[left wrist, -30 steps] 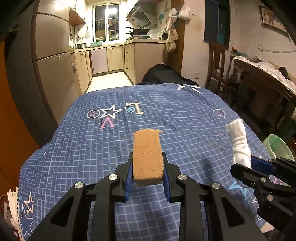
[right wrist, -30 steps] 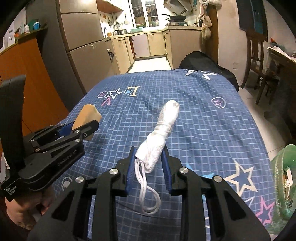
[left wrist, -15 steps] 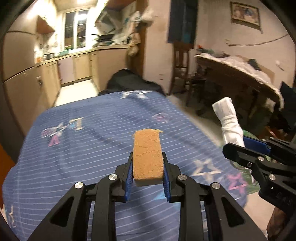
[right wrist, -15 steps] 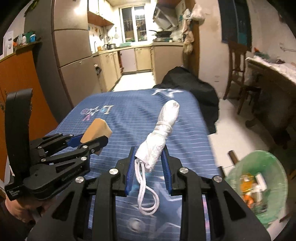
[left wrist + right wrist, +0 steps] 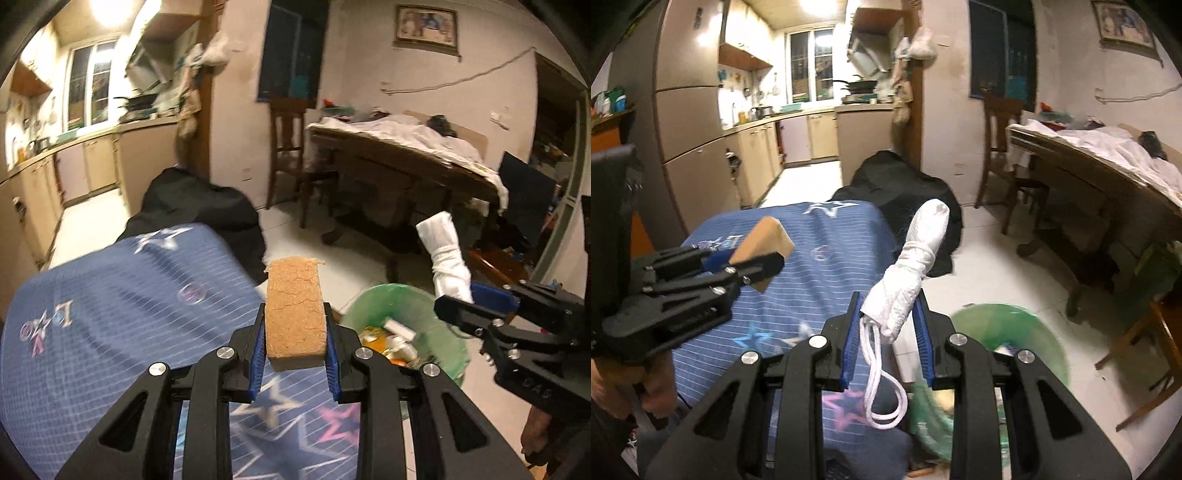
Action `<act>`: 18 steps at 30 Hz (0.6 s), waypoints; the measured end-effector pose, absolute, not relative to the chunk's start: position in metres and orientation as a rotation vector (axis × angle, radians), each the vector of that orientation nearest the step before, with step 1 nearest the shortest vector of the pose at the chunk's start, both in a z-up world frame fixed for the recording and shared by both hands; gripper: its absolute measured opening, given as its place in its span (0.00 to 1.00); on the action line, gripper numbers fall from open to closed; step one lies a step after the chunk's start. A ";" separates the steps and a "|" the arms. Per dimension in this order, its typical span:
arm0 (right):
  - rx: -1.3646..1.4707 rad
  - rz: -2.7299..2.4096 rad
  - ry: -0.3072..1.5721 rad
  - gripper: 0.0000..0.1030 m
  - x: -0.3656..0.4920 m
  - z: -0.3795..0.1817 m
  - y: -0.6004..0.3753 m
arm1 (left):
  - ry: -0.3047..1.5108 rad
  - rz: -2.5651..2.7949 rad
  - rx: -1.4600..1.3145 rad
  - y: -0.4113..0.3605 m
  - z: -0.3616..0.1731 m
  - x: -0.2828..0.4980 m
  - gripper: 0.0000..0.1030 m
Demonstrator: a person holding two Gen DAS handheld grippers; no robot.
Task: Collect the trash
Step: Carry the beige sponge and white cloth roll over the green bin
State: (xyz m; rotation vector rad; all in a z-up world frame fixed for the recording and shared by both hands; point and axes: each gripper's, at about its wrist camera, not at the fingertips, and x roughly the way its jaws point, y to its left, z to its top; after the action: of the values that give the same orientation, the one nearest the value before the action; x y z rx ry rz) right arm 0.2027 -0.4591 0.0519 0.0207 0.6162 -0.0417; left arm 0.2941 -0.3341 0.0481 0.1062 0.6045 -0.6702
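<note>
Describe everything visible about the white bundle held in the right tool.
The white bundle looks like thin, textured plastic or fabric, rolled into a long shape and knotted around its middle. Its rounded closed end points up and forward; the wider end sits clamped between the blue pads of the right tool, which is shut on it. A white cord loop hangs free below. Nothing else touches it. It is held in the air, past the edge of the blue cloth, near the green bin on the floor.
</note>
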 end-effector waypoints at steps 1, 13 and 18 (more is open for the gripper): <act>0.020 -0.053 0.617 0.25 0.201 0.052 -0.466 | 0.599 -0.687 0.112 -0.347 0.052 0.292 0.27; 0.088 -0.164 0.684 0.25 0.193 0.048 -0.561 | 0.667 -0.827 0.183 -0.470 0.052 0.295 0.27; 0.131 -0.166 0.744 0.25 0.198 0.032 -0.583 | 0.738 -0.851 0.203 -0.506 0.031 0.311 0.27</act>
State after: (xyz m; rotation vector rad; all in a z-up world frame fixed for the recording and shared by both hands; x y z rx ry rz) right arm 0.1979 -0.5831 0.0318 0.1312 0.7441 -0.1659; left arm 0.3109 -0.5064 0.0314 0.2033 0.7380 -0.8512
